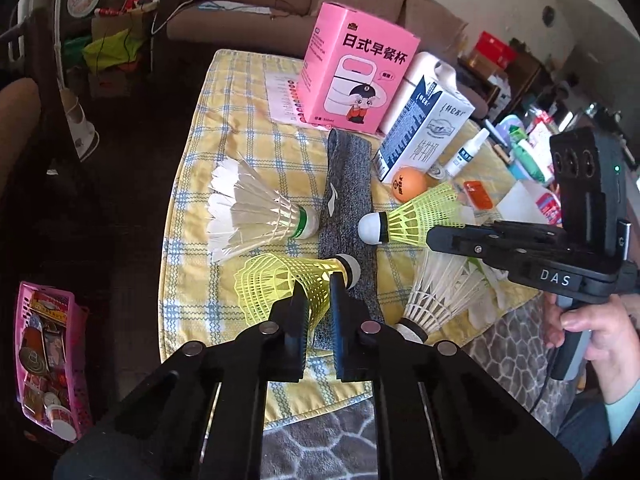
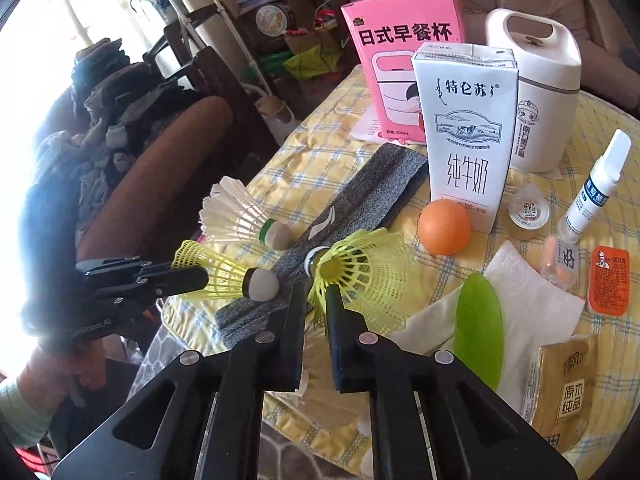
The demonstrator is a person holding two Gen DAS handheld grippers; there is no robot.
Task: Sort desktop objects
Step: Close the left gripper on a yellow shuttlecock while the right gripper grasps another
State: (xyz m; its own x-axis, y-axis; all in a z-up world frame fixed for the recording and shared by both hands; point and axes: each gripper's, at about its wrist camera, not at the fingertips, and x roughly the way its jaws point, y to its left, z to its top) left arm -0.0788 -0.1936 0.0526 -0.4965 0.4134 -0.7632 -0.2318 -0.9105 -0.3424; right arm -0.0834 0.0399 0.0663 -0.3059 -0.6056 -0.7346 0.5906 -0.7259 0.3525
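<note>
In the left wrist view, our fingers hide part of a yellow shuttlecock (image 1: 288, 284); the left gripper (image 1: 320, 284) is clamped on its skirt, over the grey band (image 1: 348, 208). At one o'clock, the pink box (image 1: 356, 76) reads "日式早餐杯".

In the right wrist view, the milk carton (image 2: 466, 136) reads "特仑苏 纯牛奶". The right gripper (image 2: 316, 292) pinches a second yellow shuttlecock (image 2: 360, 276) by the skirt rim; its cork is half hidden.

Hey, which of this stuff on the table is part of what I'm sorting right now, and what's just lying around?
In hand:
- yellow plastic shuttlecock in the left tool
- second yellow plastic shuttlecock in the right tool

Likely lying about:
- grey knitted band
- pink cardboard box
- white milk carton
- orange ball
</note>
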